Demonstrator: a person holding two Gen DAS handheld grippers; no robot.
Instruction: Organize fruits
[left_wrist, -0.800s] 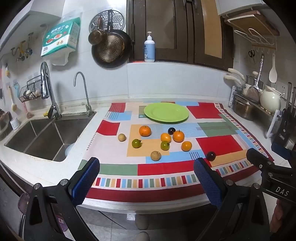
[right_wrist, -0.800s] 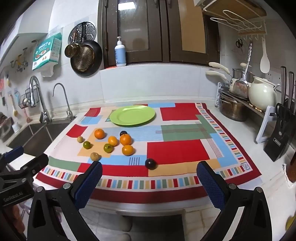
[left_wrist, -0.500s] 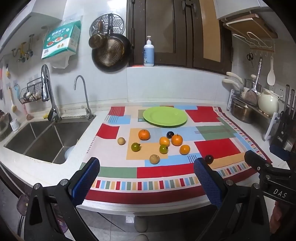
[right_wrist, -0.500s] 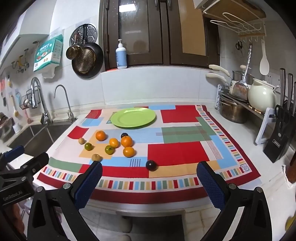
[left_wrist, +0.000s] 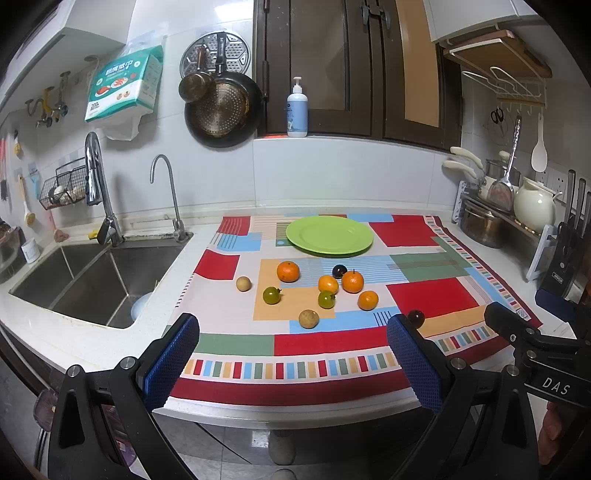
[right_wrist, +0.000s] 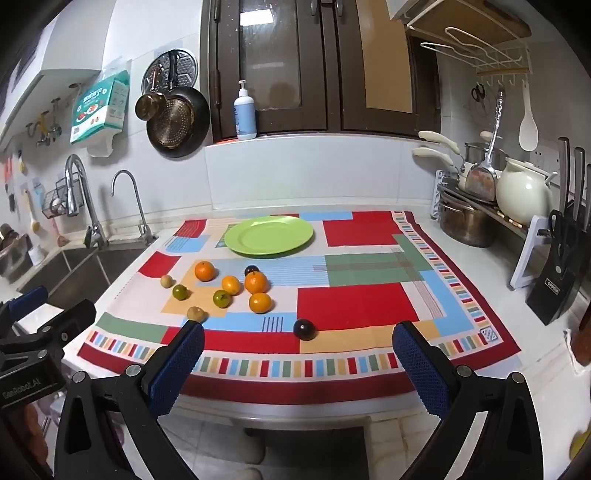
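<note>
Fruit is lying scattered on a patchwork cloth (left_wrist: 424, 295) as I am holding both grippers back at the near edge of the counter. My left gripper (left_wrist: 291, 363) is standing with its jaws spread wide and nothing between its blue pads (left_wrist: 171, 360); my right gripper (right_wrist: 295, 365) is doing the same, wide apart and empty-handed. A green plate (left_wrist: 328, 235) is sitting bare at the far side of the cloth, beyond the fruit.

Four oranges are grouping near the cloth's middle: one (left_wrist: 288, 271) off to the left, and three (left_wrist: 352, 281) clustering close together. Two green fruits (left_wrist: 272, 295) are resting among them, one just beside the cluster. Two small tan fruits are lying at the edges of the group, one (left_wrist: 243, 283) toward the sink (left_wrist: 85, 273) and one (left_wrist: 308, 318) nearest to me. A dark fruit (left_wrist: 339, 271) is touching the back of the orange cluster, and another dark fruit (right_wrist: 304, 329) is sitting well apart, close to the near striped border. In the left view that one is peeking over the left gripper's right-hand pad.
</note>
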